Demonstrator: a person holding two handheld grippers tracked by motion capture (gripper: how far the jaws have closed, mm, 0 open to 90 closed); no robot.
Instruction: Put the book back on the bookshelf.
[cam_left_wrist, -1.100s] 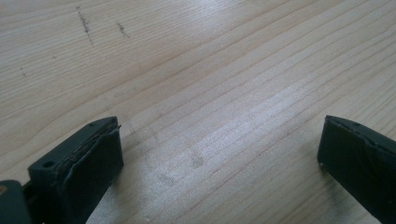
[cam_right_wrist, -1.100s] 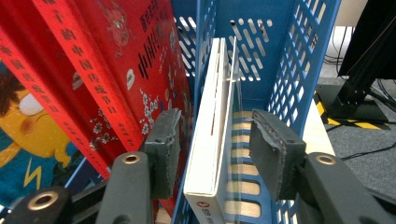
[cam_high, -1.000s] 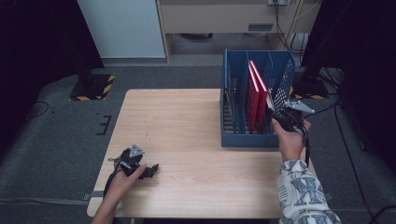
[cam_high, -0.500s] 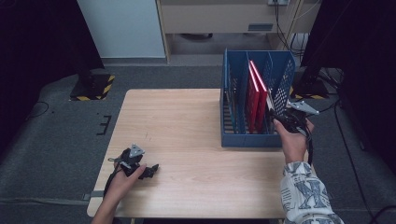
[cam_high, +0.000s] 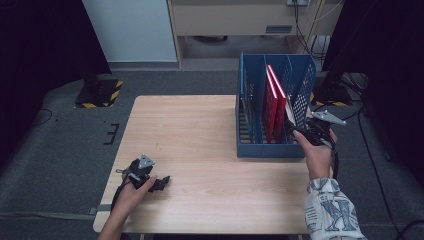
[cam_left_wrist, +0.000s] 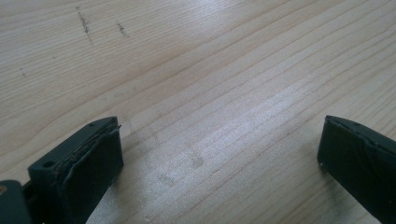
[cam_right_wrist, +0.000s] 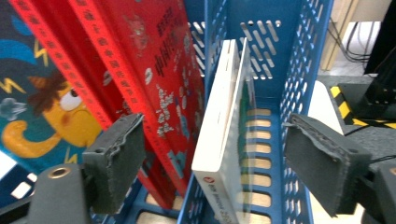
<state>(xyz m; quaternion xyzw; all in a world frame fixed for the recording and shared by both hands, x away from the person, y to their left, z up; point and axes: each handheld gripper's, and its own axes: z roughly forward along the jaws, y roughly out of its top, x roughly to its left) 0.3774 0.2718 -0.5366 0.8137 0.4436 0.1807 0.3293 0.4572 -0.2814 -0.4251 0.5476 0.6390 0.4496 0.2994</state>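
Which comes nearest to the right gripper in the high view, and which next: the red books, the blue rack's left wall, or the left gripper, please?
From the right gripper:
1. Red books, standing in the rack just to its left.
2. Blue rack's left wall, beyond the books.
3. Left gripper, at the table's near left.

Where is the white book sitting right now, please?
The white book stands upright in the rightmost compartment of the blue rack, just right of the red books, between the open jaws of the right gripper.
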